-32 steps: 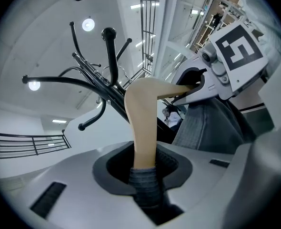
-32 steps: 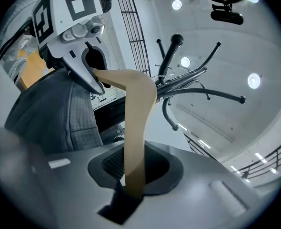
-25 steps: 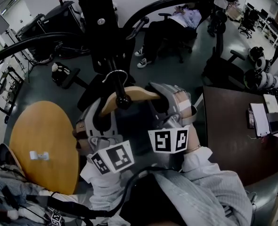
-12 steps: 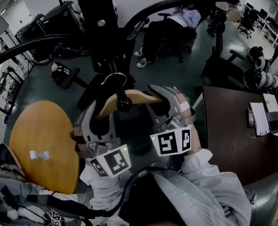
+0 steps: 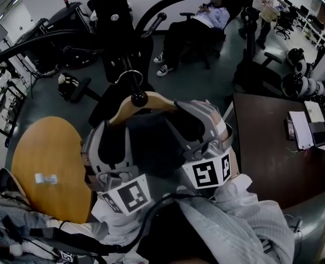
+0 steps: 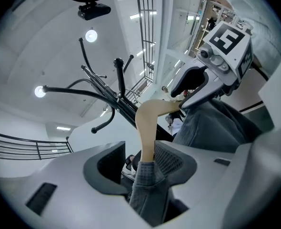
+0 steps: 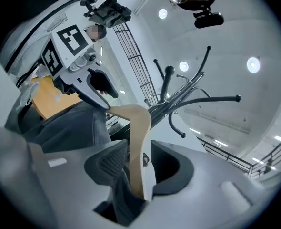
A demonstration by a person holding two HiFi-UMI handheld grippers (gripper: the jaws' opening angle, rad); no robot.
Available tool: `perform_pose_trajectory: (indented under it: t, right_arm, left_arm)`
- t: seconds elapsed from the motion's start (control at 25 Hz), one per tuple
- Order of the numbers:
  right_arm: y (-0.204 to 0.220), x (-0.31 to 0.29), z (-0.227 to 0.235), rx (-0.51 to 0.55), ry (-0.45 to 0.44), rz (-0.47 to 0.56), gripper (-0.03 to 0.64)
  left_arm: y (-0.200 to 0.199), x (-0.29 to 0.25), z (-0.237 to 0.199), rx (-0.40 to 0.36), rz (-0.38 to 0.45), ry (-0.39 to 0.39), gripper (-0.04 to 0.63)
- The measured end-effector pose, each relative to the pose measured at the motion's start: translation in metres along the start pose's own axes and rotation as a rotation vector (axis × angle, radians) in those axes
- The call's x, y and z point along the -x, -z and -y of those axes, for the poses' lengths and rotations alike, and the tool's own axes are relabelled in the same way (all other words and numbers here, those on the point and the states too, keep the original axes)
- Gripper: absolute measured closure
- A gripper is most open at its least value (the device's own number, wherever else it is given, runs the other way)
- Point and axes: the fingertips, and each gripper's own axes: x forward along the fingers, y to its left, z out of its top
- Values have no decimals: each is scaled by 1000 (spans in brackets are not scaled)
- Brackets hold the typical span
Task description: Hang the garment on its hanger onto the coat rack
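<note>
- Setting: an open-plan office and laboratory floor, laid out around a black coat rack (image 5: 110, 21).
- Right of the coat rack: a dark desk (image 5: 261, 153) carrying papers (image 5: 305, 128); farther right, a group of black office chairs (image 5: 292, 21).
- Behind the coat rack: a person (image 5: 198, 23) reclining in a chair on a grey-green floor (image 5: 206, 87).
- Left of the coat rack: a round wooden table (image 5: 47, 164) and benches of cabled equipment (image 5: 5, 100).
- Above the coat rack: round ceiling lights (image 6: 90, 36) and a railing (image 6: 16, 147).
</note>
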Motion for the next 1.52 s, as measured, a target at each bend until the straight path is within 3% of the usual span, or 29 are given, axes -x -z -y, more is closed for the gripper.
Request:
perform_pose_trajectory:
  t: [0.08, 0.28, 0.48, 0.6, 0.72, 1.04, 1.52]
  right_arm:
    - [-2, 14, 2, -60, 35, 1, 491]
    - [-8, 45, 6, -248, 156, 10, 503]
    - [-4, 82, 9, -355, 305, -56, 594]
    - [4, 101, 2, -393, 330, -102, 614]
    - [12, 115, -9, -461, 333, -148, 615]
    - [23, 137, -18, -608, 384, -225, 615]
    - [17, 124, -29, -602, 351, -208, 617]
  left_arm:
    - [-12, 11, 3, 67, 54, -11, 420]
    - [-46, 33, 14, 322, 230, -23, 422]
    - [-75, 45, 42, 508, 341, 92, 426]
    - [-77, 49, 65, 578, 338, 156, 513]
    - [-74, 51, 84, 629, 315, 209, 584]
    - [-78, 58, 115, 681, 298, 350, 591]
    - [-62, 54, 105, 704, 263, 337, 591]
